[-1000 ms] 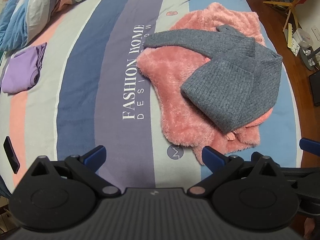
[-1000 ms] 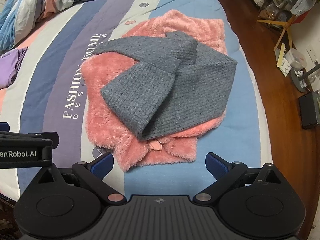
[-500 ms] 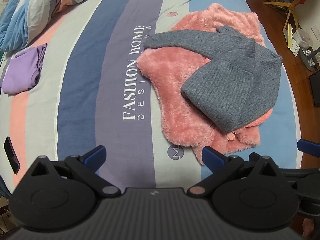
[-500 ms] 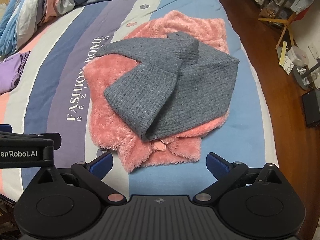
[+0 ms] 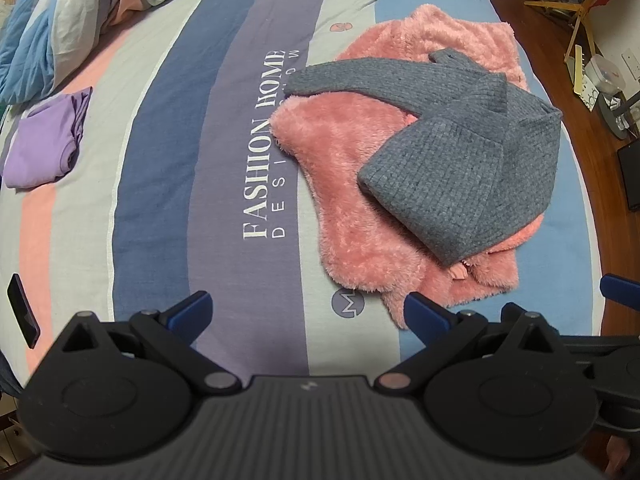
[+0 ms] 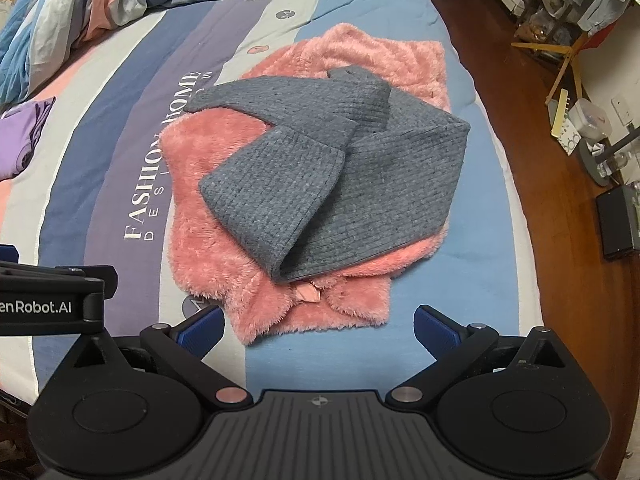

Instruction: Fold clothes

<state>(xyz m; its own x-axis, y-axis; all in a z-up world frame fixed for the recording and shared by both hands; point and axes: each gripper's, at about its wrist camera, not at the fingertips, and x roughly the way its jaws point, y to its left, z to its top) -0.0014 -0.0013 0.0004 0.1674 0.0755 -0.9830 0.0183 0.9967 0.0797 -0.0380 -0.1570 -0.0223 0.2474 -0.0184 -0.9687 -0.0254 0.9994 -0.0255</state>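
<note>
Both tongs are hovering wide and empty over the striped bed cover (image 5: 160, 200): left tongs (image 5: 307, 312), then right tongs (image 6: 318, 326). Left to right, a folded purple garment (image 5: 40, 148) is lying well apart from the fluffy pink garment (image 6: 208, 184), with the grey ribbed knit sweater (image 6: 340, 184) resting on it.

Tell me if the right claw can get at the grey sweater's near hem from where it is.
Probably yes: the right claw is open, and nothing lies between it and the grey sweater except the pink fleece.
</note>
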